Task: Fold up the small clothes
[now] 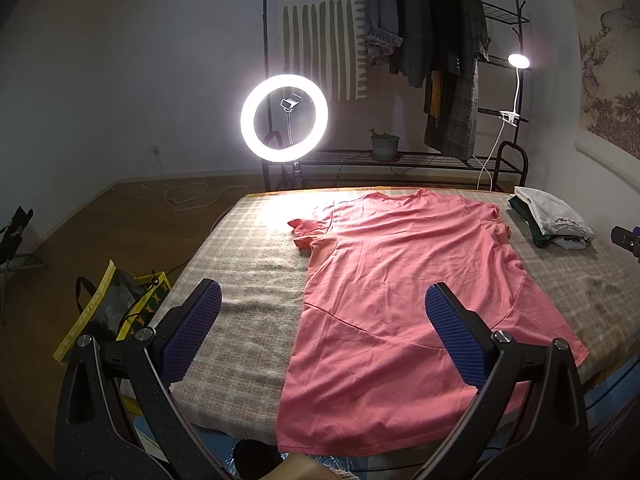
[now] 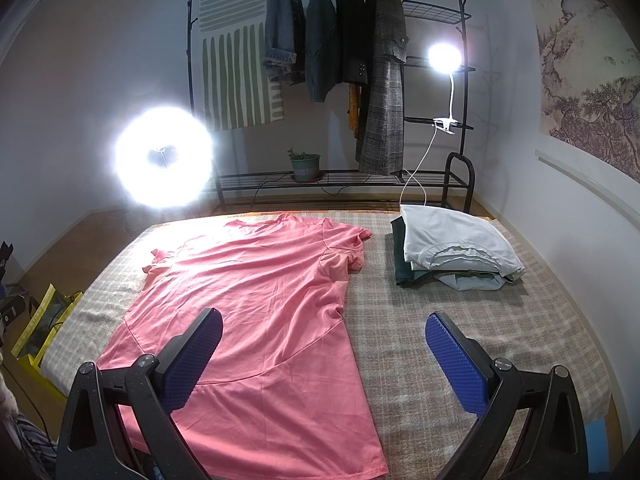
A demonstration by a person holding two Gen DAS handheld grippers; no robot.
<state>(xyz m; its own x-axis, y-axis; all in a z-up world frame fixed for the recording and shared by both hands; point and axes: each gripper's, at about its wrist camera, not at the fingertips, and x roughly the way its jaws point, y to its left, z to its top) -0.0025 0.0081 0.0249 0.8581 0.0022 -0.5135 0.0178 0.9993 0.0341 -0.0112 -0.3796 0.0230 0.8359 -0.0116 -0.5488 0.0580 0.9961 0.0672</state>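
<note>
Pink shirt (image 1: pixel 400 300) spread flat on bed (image 1: pixel 240 280), ready for folding; left tool (image 1: pixel 323 312) and right tool (image 2: pixel 324 338) hover above its hem, gaping wide, empty.

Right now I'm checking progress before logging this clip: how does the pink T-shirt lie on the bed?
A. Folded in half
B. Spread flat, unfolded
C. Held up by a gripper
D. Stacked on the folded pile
B: the pink T-shirt lies spread flat, both sleeves out; both grippers are open above it.

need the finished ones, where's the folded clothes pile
The folded clothes pile sits at the bed's far right, right of the pink t-shirt, in front of the clip lamp.
</note>
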